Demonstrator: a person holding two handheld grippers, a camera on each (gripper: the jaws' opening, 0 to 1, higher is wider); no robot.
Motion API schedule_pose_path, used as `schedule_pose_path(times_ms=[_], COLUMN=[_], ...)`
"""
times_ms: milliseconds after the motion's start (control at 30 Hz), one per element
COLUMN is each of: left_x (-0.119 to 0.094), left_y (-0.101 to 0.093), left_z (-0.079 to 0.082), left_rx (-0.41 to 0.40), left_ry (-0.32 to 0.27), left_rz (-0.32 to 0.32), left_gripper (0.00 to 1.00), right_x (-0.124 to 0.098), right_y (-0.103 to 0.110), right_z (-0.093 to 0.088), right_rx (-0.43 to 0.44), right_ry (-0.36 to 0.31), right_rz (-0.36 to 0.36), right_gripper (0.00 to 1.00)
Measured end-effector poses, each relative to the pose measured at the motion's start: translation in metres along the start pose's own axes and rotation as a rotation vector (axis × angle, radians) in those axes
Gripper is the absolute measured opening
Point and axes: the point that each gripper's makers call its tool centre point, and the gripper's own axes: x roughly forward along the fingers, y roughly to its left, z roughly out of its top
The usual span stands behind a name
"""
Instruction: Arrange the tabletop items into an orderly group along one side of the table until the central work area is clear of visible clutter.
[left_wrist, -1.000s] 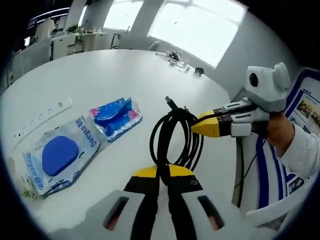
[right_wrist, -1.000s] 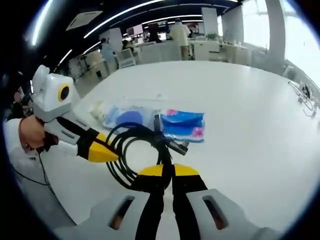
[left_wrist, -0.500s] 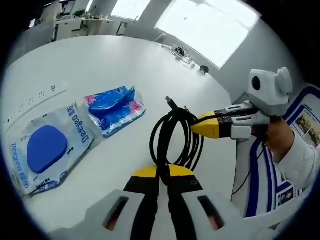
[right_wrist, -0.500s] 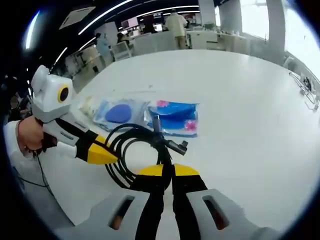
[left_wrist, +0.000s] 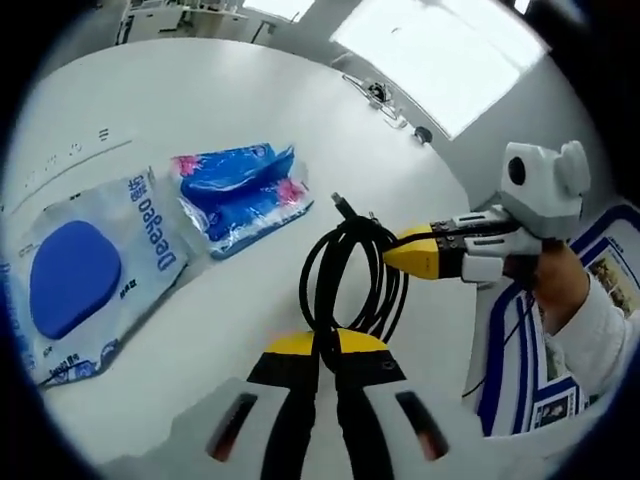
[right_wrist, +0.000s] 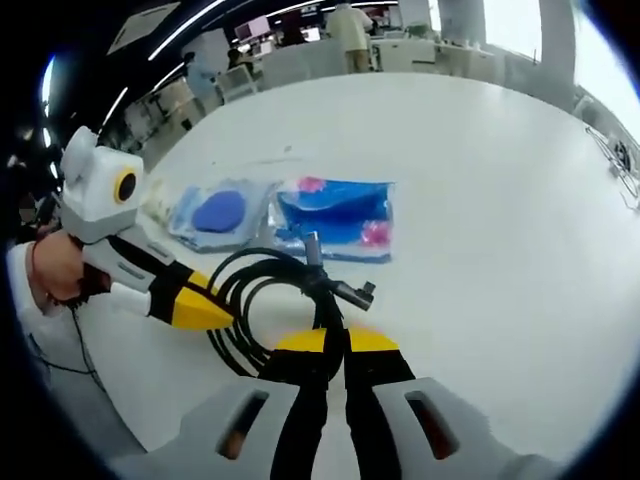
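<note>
Both cameras have tipped down toward the round white table since a second ago, so the packets sit higher and larger in view; packets themselves look unmoved, and the cable hold is unchanged. The coiled black cable is still pinched at two spots: the left gripper has its yellow-tipped jaws closed on the bottom of the loop, and the right gripper comes in from the right in the left gripper view, its jaws clamped on the coil's far side. In the right gripper view the same coiled black cable hangs between the right gripper, closed on it at the bottom, and the left gripper entering from the left, gripping the loop's left side. Plug ends stick out near the top of the coil. The coil is held up off the table, near the table edge. Beyond it lie a crumpled blue and pink plastic packet and, just beside it, a clear flat packet with a blue oval pad inside, both flat on the table. In the right gripper view the blue and pink packet lies right of the clear packet, both well behind the cable. People stand at desks in the far background.
</note>
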Motion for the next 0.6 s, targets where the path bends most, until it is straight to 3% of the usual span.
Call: schedule_pose_path(times_ms=[600], left_x=[0.018], left_y=[0.017], left_z=[-0.005], left_rx=[-0.133], left_ry=[0.042], left_rz=[-0.017], left_gripper=[0.02], right_x=[0.027], right_y=[-0.010], right_z=[-0.009], right_rx=[0.005], right_ry=[0.076], right_rz=[0.006], right_gripper=[0.02])
